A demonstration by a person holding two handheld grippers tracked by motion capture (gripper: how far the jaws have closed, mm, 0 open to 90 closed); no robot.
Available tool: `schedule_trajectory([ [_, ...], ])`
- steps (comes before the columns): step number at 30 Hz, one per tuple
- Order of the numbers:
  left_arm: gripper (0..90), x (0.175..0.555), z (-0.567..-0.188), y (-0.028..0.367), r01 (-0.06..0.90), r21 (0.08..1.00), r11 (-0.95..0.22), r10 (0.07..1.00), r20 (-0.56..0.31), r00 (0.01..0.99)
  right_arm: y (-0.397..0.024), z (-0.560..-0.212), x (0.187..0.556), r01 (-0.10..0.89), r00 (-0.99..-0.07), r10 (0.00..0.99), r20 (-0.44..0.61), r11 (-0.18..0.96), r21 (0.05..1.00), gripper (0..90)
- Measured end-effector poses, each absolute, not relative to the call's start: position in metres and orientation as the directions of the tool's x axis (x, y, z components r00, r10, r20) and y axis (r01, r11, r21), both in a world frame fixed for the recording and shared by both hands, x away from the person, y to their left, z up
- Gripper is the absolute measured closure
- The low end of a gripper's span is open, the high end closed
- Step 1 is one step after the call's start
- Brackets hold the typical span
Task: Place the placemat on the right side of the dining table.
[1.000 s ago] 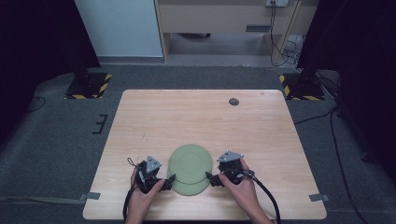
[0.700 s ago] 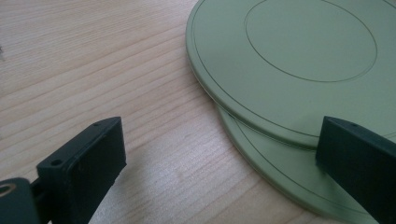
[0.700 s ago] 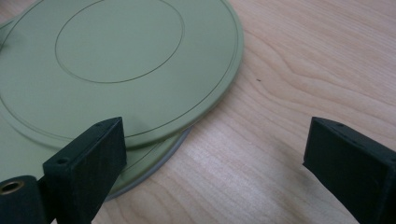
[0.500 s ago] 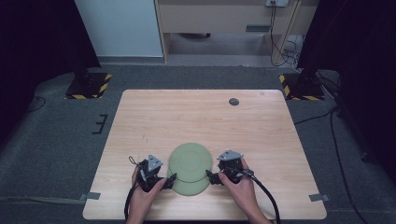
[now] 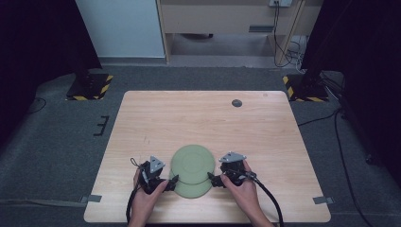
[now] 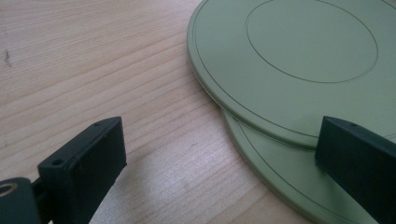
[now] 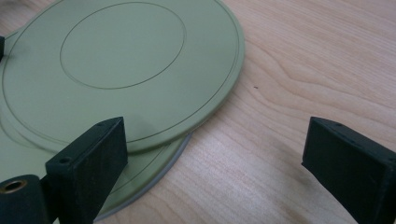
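Note:
Two flat pale green discs lie stacked and offset near the table's front edge: the upper disc overlaps the lower disc. My left gripper stands open at the stack's left edge, its right jaw over the discs' rims and its left jaw over bare wood. My right gripper is open at the stack's right edge, its left jaw above the rims and its right jaw over the table. Nothing is held.
The wooden table is bare apart from a small dark round piece near its far right. Grey carpet surrounds it, with yellow-black striped bases at the far corners. A cable trails from the right gripper.
Both hands have crept a little inward toward the discs; the discs themselves lie as before.

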State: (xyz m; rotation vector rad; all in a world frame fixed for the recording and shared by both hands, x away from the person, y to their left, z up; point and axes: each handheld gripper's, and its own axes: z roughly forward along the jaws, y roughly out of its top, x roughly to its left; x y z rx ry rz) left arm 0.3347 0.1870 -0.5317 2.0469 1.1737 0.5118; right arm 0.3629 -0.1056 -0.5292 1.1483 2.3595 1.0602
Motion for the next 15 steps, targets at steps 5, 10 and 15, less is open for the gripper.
schedule_trajectory([
  [5,3.5,0.3329,-0.5316,0.1875,0.577,0.748,-0.327,0.862,-0.015,0.507,-0.1053,-0.5286,0.3626,0.542,-0.629,0.777,0.037,0.404,0.737,8.8],
  [10,3.7,0.3328,-0.5314,0.1867,0.579,0.745,-0.330,0.864,-0.009,0.504,-0.1020,-0.5265,0.3579,0.535,-0.648,0.759,0.061,0.398,0.745,9.2],
  [15,1.3,0.3357,-0.5316,0.1864,0.581,0.747,-0.323,0.865,-0.016,0.502,-0.0986,-0.5278,0.3593,0.531,-0.645,0.763,0.051,0.399,0.747,8.3],
])
